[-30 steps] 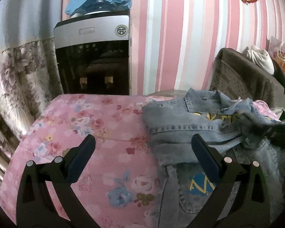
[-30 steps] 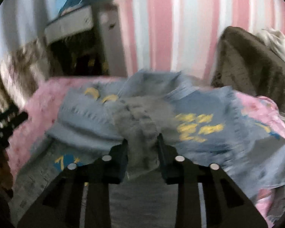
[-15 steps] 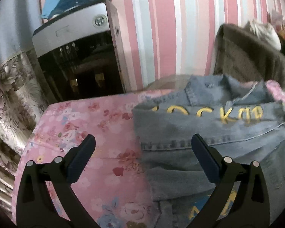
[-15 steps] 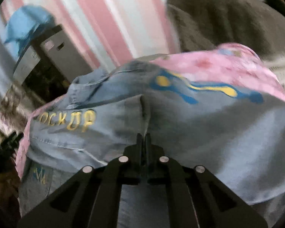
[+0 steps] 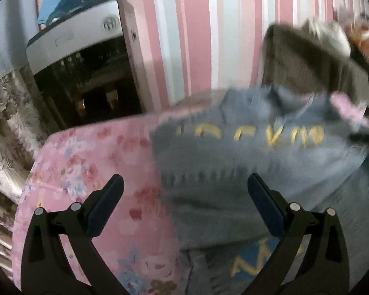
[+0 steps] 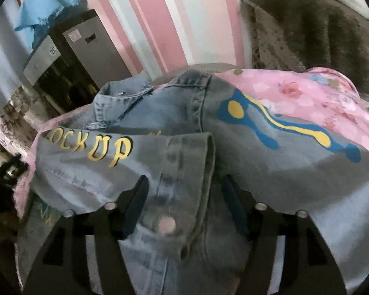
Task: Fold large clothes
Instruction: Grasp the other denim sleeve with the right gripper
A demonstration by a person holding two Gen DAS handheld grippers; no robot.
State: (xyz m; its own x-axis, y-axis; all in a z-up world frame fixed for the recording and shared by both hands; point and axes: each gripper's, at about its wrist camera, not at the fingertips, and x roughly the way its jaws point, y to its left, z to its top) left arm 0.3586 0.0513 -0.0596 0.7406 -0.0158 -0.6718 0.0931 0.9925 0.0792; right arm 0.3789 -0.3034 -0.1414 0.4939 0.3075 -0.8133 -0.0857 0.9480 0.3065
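Note:
A blue denim jacket (image 5: pixel 246 167) with yellow lettering lies on a pink floral table cover (image 5: pixel 91 162). One sleeve is folded across its body, its cuff (image 6: pixel 182 172) with a pale button lying between the open fingers of my right gripper (image 6: pixel 184 189). The jacket (image 6: pixel 283 152) fills most of the right wrist view. My left gripper (image 5: pixel 184 196) is open and empty, hovering above the jacket's left edge, one finger over the cover, the other over denim.
A grey water dispenser (image 5: pixel 86 56) with a blue cloth on top stands behind the table at the left. A brown upholstered chair (image 6: pixel 315 29) stands at the back right. A pink striped wall runs behind.
My right gripper has opened and let go of the sleeve, which now lies folded across the jacket. My left gripper has moved slightly forward over the jacket's left edge.

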